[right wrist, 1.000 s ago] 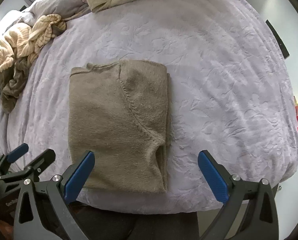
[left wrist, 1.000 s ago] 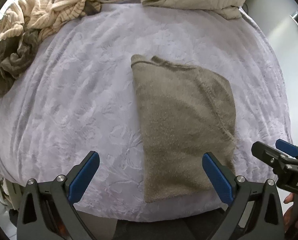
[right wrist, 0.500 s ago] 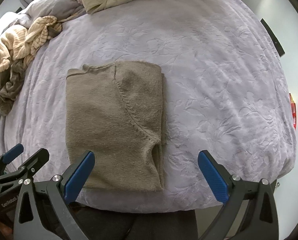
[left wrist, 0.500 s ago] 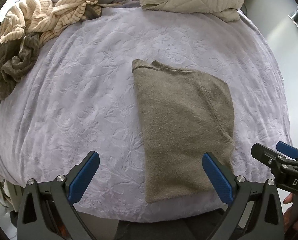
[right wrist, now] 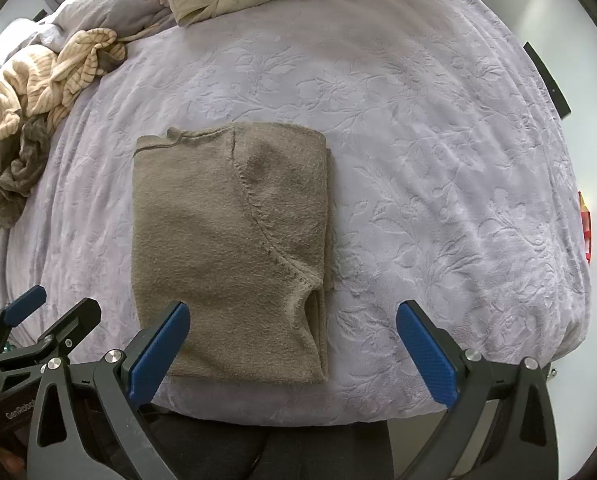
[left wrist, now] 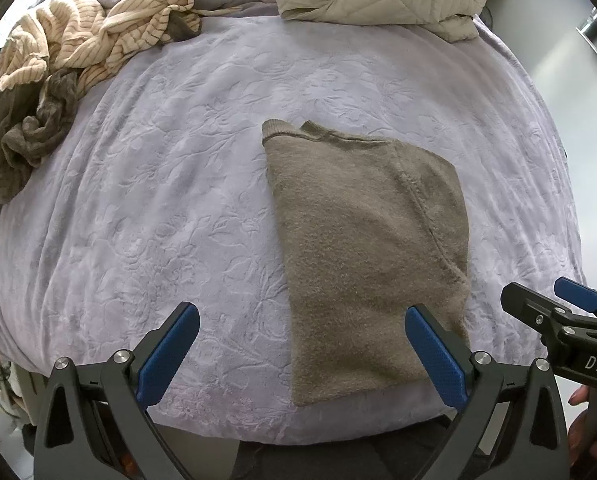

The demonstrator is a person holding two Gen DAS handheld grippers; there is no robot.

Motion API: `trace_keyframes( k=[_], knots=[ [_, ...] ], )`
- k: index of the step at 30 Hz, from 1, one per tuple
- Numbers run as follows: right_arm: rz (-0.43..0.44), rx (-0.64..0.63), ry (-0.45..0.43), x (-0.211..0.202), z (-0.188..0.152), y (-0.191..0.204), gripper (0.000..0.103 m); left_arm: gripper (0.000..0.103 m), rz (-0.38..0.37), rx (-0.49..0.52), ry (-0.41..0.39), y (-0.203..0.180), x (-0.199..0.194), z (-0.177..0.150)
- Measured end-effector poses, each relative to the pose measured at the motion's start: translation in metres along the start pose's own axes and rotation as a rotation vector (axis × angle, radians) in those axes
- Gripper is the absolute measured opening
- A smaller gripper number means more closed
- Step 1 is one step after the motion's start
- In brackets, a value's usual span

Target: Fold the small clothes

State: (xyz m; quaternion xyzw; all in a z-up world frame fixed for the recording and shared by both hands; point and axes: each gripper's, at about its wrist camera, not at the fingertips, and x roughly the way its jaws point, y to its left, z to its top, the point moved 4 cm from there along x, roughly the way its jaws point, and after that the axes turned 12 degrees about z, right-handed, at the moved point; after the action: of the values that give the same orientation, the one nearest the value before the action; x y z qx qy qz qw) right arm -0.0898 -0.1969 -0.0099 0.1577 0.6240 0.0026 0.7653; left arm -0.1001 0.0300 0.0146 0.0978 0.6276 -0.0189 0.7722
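Lilac bedspread carries 1 folded sweater; both grippers, left gripper and right gripper, gape empty (only the right view shows the sweater's layered edge).

Both grippers — jaws wide.

Both wrist views look down from the bed's near edge, sharing the folded sweater and lavender bedspread.
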Motion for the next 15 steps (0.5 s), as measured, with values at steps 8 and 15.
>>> trace_keyframes(
  k=[8,15],
  knots=[
    [0.0,-0.004,0.001,0.0005,0.0004,0.0005,0.103,0.103,-0.001,0.003,-0.001,0.001,0.0002,0.0004],
    [0.0,-0.002,0.003,0.0008,-0.0001,0.0014,0.103,0.103,0.001,-0.002,0.0,0.0003,0.0,0.0]
  ],
)
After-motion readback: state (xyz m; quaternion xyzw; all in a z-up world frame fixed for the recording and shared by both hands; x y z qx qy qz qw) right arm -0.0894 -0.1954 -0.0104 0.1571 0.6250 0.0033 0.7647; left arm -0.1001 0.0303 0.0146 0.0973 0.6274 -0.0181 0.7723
